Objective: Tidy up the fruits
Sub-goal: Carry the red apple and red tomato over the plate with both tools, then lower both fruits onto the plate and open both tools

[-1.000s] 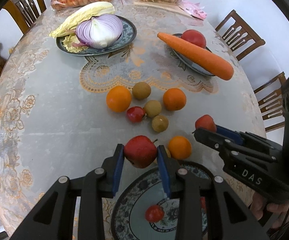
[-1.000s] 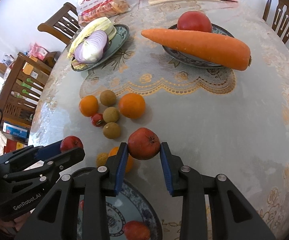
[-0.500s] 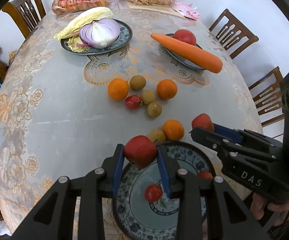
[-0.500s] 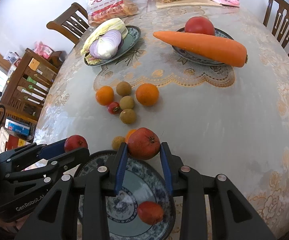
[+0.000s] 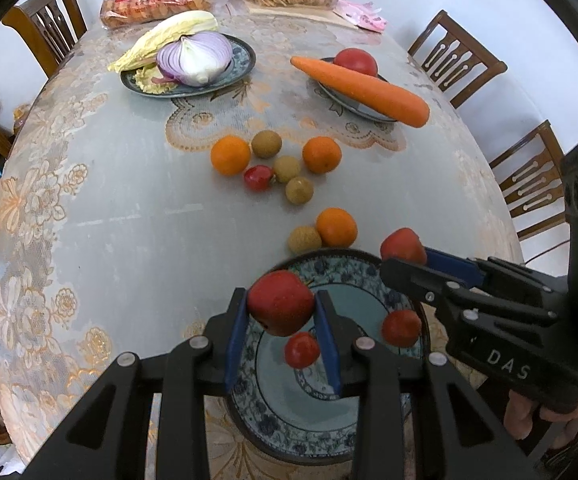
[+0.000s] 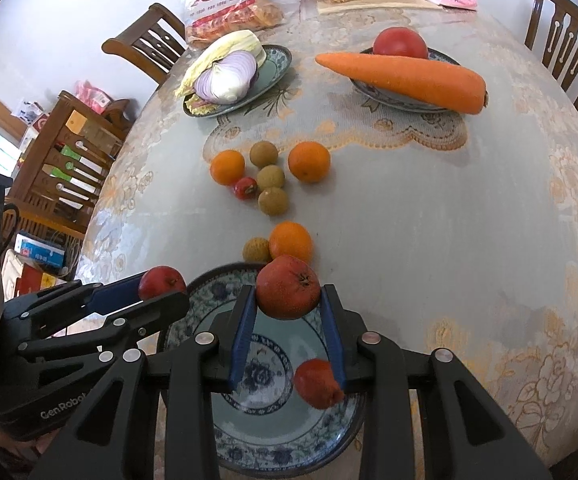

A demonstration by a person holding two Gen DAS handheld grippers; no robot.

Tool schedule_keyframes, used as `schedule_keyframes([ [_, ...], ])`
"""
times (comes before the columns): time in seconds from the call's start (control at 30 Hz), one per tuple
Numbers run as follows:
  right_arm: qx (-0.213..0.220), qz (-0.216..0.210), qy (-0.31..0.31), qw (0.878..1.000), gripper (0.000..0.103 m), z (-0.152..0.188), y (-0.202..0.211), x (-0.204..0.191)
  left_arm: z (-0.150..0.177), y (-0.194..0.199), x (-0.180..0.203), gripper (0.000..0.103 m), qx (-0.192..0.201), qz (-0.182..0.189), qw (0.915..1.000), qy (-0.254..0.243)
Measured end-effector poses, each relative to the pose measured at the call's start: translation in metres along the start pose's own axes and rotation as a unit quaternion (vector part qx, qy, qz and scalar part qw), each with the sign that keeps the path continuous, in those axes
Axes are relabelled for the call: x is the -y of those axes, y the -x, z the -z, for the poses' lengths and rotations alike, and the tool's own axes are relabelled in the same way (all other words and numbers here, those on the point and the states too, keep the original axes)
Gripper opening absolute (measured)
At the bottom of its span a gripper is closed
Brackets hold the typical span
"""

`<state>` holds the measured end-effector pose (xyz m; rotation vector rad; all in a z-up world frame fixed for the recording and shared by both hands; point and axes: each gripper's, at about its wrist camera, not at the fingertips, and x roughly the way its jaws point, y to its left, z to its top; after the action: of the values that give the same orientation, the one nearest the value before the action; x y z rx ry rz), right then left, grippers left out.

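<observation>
My left gripper [image 5: 281, 300] is shut on a red apple [image 5: 281, 308] and hangs over the far left part of a blue patterned plate [image 5: 289, 420]. Two small red fruits [image 5: 301, 350] [image 5: 401, 327] lie on that plate. In the right wrist view my right gripper [image 6: 289, 292] is shut on a reddish-orange fruit [image 6: 288, 287] above the plate's [image 6: 273, 424] far rim, with one red fruit [image 6: 317, 383] lying under it. Each gripper shows in the other's view, the right gripper [image 5: 403, 254] at the right and the left gripper [image 6: 163, 286] at the left.
Loose oranges [image 5: 230, 156] [image 5: 336, 227], several brown longans [image 5: 299, 190] and a small red fruit [image 5: 258, 177] lie mid-table. Farther back stand an onion-and-cabbage plate [image 5: 245, 68], a plate with a carrot [image 5: 363, 90] and a tomato, and bagged food. Wooden chairs [image 5: 461, 60] ring the table.
Both grippers, each still holding its fruit, have drawn back toward the near table edge and now hang over the plate. More of the plate shows beneath them.
</observation>
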<state>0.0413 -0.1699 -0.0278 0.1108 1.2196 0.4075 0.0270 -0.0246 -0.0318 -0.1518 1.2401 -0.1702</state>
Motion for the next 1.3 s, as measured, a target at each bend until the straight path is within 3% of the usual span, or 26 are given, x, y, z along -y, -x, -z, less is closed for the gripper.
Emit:
schedule_keyframes([
  [0.77,-0.024,0.0,-0.005,1.0,0.034,0.033,0.014,0.001,0.03,0.005,0.002,0.034,-0.031,0.016,0.9993,-0.016],
  [1.3,-0.052,-0.006,-0.029,0.998,0.034,0.057,0.012,0.002,0.04,-0.006,0.012,0.034,-0.065,0.019,0.9962,-0.055],
])
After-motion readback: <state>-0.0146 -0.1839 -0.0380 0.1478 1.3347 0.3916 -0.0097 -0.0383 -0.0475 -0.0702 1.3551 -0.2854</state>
